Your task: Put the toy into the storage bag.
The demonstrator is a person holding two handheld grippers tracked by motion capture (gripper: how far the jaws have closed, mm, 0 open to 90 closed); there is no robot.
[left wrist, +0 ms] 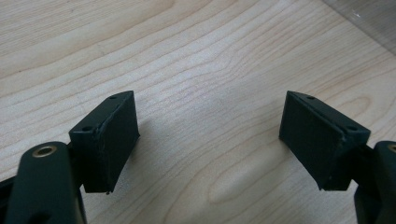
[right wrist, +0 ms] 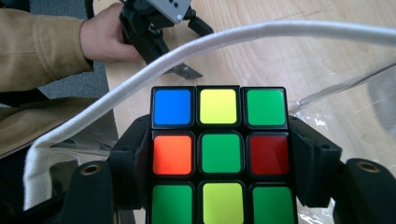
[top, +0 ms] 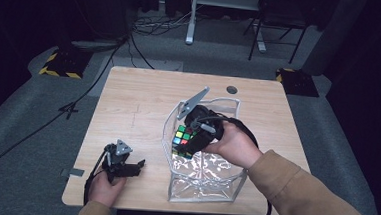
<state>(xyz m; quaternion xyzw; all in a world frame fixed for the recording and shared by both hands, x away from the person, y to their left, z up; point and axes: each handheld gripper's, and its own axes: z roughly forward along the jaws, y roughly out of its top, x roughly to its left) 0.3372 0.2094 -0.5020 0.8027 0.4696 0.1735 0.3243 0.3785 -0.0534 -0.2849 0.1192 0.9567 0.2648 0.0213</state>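
A scrambled puzzle cube (top: pixel 183 138) (right wrist: pixel 219 154) is clamped between the jaws of my right gripper (top: pixel 192 141) (right wrist: pixel 219 158), which is shut on it. The cube hangs inside the mouth of a clear plastic bag (top: pixel 209 176) with a white-trimmed rim (right wrist: pixel 140 74). Green, yellow, blue, orange and red stickers face the right gripper view. My left gripper (top: pixel 134 166) (left wrist: pixel 210 140) rests low on the wooden table (top: pixel 139 99) near the front left, open, with bare wood between its jaws. It also appears in the right gripper view beyond the bag rim as the left gripper (right wrist: pixel 154 23).
The bag stands upright on the right half of the table, its base near the front edge. A round cable hole (top: pixel 231 89) sits at the table's far side. Cables (top: pixel 132 49) and a chair (top: pixel 276 22) are on the floor behind.
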